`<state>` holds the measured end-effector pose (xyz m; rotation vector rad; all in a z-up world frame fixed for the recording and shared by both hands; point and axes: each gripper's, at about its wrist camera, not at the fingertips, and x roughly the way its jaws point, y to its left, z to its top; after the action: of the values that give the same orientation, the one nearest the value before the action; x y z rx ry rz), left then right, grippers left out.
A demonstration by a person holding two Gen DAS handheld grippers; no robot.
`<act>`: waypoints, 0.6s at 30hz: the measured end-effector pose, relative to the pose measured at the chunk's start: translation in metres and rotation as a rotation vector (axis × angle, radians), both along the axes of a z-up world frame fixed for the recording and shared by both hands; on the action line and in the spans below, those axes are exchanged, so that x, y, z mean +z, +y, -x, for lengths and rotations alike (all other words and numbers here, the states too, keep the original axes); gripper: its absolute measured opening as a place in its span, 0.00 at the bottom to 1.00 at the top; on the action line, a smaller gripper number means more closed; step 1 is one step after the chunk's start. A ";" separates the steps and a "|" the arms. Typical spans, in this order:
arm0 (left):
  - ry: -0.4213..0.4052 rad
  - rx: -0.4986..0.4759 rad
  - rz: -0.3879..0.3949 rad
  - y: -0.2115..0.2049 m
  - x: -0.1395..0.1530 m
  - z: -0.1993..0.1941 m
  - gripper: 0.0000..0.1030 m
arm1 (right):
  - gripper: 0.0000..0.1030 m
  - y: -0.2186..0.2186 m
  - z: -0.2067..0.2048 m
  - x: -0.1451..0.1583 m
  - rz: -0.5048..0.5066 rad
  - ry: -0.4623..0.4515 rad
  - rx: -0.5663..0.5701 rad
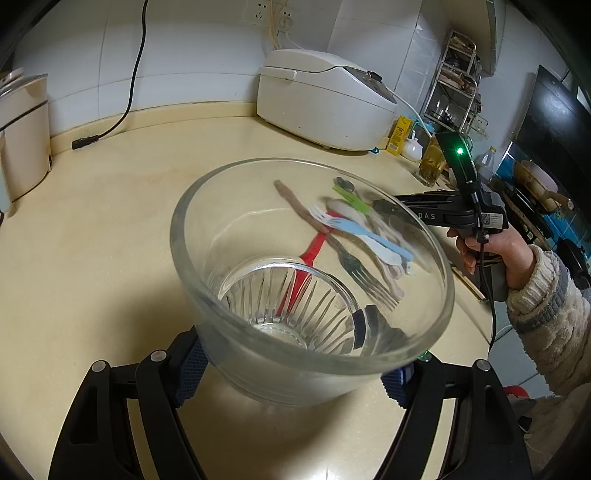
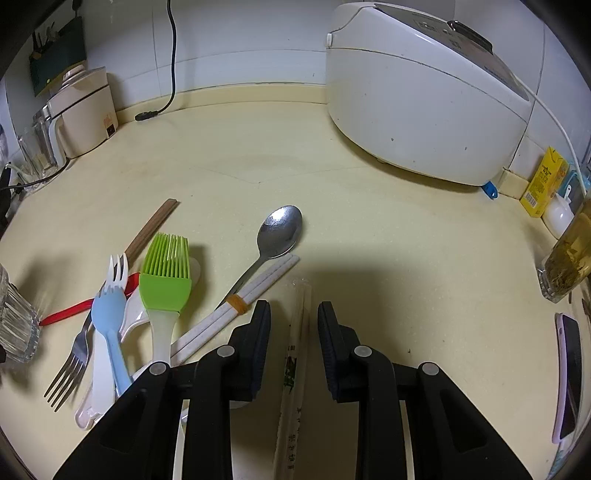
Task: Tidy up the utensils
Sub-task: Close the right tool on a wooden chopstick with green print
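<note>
Glass, clear and ribbed at its base: the cup (image 1: pixel 310 280) was clamped between the left gripper's (image 1: pixel 295 373) pads, above the worktop (image 1: pixel 110 221). The right gripper (image 2: pixel 293 347) stood released, its fingers straddling wrapped chopsticks (image 2: pixel 295 369) lying near the worktop's front edge. Green brush (image 2: pixel 164 280), blue spork (image 2: pixel 109 314), metal fork (image 2: pixel 74 354) and steel spoon (image 2: pixel 279 232) lay clustered just left of that gripper.

We are looking at a home kitchen. A cream surface (image 2: pixel 369 229) is running along a white tiled wall (image 1: pixel 184 55) with outlets (image 1: pixel 275 14), and it is carrying a white rice cooker (image 2: pixel 424 110), a beige electric kettle (image 2: pixel 85 110), a metal dish rack (image 1: pixel 456 85) and scattered utensils (image 2: pixel 162 280).
</note>
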<state>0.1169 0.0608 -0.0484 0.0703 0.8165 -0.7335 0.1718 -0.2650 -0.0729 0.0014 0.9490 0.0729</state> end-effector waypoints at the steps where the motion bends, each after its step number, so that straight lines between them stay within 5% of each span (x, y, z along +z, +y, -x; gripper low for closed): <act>1: 0.000 0.001 0.000 0.000 0.000 0.000 0.78 | 0.25 0.000 0.000 0.000 -0.002 0.000 0.000; 13: 0.009 0.000 0.006 0.002 -0.001 -0.001 0.79 | 0.26 0.001 0.004 0.000 0.004 -0.001 -0.007; 18: 0.009 0.000 0.006 0.002 -0.001 -0.001 0.79 | 0.10 0.005 0.009 0.000 0.005 -0.002 -0.007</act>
<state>0.1178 0.0630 -0.0497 0.0619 0.8231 -0.7364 0.1626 -0.2604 -0.0727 -0.0005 0.9468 0.0642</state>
